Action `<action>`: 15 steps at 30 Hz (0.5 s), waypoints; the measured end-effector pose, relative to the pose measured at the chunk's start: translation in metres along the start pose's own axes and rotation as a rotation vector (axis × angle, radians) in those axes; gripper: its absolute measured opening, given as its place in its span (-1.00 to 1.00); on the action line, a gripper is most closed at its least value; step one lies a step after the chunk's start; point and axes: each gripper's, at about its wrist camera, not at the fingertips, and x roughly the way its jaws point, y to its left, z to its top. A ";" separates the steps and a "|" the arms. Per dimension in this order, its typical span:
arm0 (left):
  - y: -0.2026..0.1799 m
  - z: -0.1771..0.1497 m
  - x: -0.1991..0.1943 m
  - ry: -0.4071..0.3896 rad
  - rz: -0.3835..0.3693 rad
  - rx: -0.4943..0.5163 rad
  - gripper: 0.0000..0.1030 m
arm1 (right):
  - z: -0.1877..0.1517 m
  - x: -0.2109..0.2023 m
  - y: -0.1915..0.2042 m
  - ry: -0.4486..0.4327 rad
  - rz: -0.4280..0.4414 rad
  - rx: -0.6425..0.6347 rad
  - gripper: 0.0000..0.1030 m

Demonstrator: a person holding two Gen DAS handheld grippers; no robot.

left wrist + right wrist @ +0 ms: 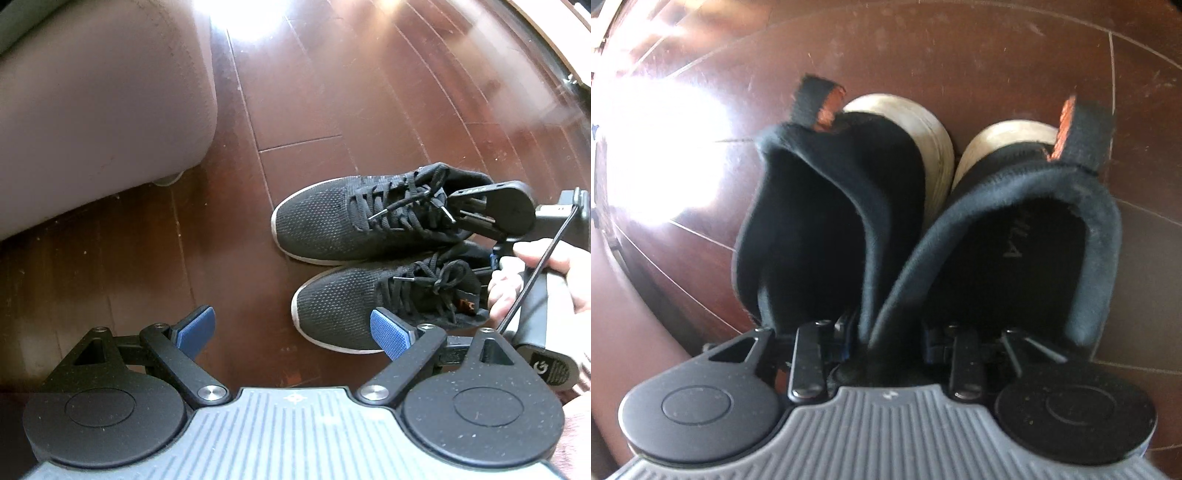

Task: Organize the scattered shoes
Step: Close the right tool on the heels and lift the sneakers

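Nearest in the left wrist view, the left gripper [291, 332] is held above the wooden floor [314, 92] with its jaws spread wide and nothing between the blue pads [388, 338]. Just beyond it, two black sneakers are seen side by side on the boards, toes pointing the same way: the near sneaker [347, 306] and the far sneaker [332, 218], touching or almost touching along their inner sides. At their heel end the right gripper [476, 212] is reached into the shoe openings, carried by a hand [535, 280]. In the right wrist view one finger is sunk in each opening, and the adjoining inner collars [871, 295] of the pair are drawn together between them; the jaws are judged to be closed on those collars, though the tips are hidden. Farther off, a grey sofa [92, 110] stands at the left.

The pair is judged already matched and aligned; whether it is being carried or has reached its final place cannot be told, and no other shoes are shown.
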 end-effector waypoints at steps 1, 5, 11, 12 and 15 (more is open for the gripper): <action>0.000 0.000 0.000 0.003 -0.001 0.002 0.83 | 0.001 0.001 0.000 0.010 0.001 -0.010 -0.31; -0.003 -0.003 -0.001 0.005 -0.007 0.015 0.83 | 0.007 0.003 -0.004 0.057 0.018 -0.020 -0.27; -0.009 -0.009 -0.005 0.000 -0.016 0.037 0.83 | -0.015 -0.008 -0.003 -0.042 -0.007 -0.162 -0.59; -0.011 -0.010 -0.005 -0.001 -0.019 0.040 0.83 | -0.020 -0.010 -0.005 -0.061 -0.002 -0.164 -0.59; -0.014 -0.016 -0.006 0.000 -0.022 0.056 0.83 | -0.035 -0.019 -0.017 -0.112 0.026 -0.150 -0.61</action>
